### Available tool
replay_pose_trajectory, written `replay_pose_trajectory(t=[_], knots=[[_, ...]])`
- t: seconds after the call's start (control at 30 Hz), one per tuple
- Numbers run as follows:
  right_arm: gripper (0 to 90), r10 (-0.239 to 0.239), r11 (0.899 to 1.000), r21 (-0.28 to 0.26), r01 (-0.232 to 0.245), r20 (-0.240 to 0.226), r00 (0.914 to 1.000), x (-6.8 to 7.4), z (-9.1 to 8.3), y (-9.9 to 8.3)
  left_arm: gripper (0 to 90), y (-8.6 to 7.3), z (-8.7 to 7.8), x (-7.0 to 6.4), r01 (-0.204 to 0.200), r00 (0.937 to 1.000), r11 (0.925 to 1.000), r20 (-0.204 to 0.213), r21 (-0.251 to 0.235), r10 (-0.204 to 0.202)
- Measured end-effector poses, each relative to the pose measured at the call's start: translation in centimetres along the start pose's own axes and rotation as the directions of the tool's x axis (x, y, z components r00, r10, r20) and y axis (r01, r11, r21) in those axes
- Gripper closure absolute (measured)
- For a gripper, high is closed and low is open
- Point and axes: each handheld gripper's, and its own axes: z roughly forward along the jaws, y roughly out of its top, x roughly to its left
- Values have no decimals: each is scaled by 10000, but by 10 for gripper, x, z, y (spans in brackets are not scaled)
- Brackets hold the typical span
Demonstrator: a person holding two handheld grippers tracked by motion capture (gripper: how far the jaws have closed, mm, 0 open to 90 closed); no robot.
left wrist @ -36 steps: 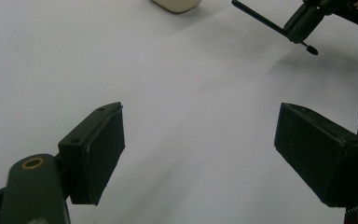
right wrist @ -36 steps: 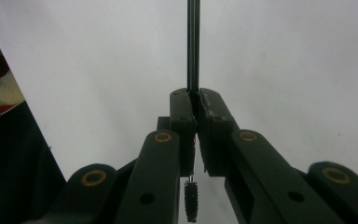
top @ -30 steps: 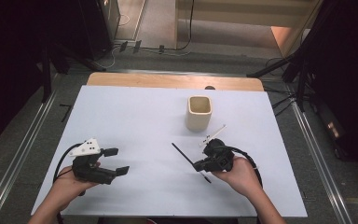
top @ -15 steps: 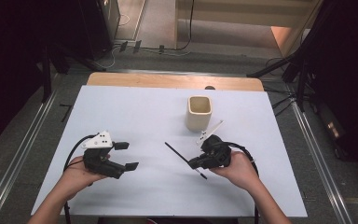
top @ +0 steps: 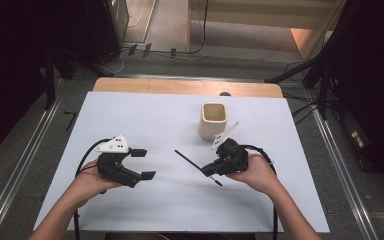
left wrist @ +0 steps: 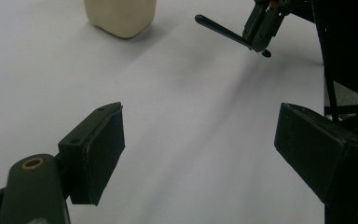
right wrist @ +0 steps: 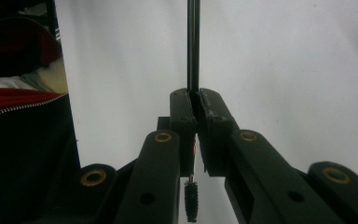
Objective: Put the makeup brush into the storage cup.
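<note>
The right gripper (top: pixel 211 171) has its jaws clamped on a thin black brush (top: pixel 192 163), a mascara-like wand; it sits just in front of the cream cup (top: pixel 213 120), on the person's side of it, and a little above the white counter (top: pixel 145 115); the long handle of the brush points away from the cup toward the left gripper, while the short bristled tip pokes out on the other side of the jaws, toward the person; in the right gripper view the jaws meet around the stem (right wrist: pixel 193 51), with the small bristle head (right wrist: pixel 191 200) hanging below them; the right hand (top: pixel 257 172) holds the gripper from behind, nearer the person than the cup.

The left gripper (top: pixel 143 164) sits well to the left of the cup and nearer the person, its jaws wide apart with nothing between them; the left gripper view shows bare counter between the two pads, the cup (left wrist: pixel 121 16) far ahead, and the brush (left wrist: pixel 223 31) held to the cup's right.
</note>
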Motion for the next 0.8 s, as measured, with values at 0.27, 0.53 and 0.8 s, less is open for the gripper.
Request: replay_pose_trajectory(t=[0.27, 0.53, 0.8], knots=[[869, -436, 9965, 701, 460, -359, 9984, 6, 3, 6, 164, 12, 4, -8, -513, 9986, 9982, 99, 298, 511], [869, -843, 9891, 1186, 875, -315, 9959, 9, 11, 15, 165, 13, 4, -11, -722, 9974, 9967, 60, 368, 721], [869, -1251, 9744, 1839, 1296, -360, 9915, 15, 11, 28, 165, 12, 10, -14, -582, 9976, 9962, 412, 646, 556]])
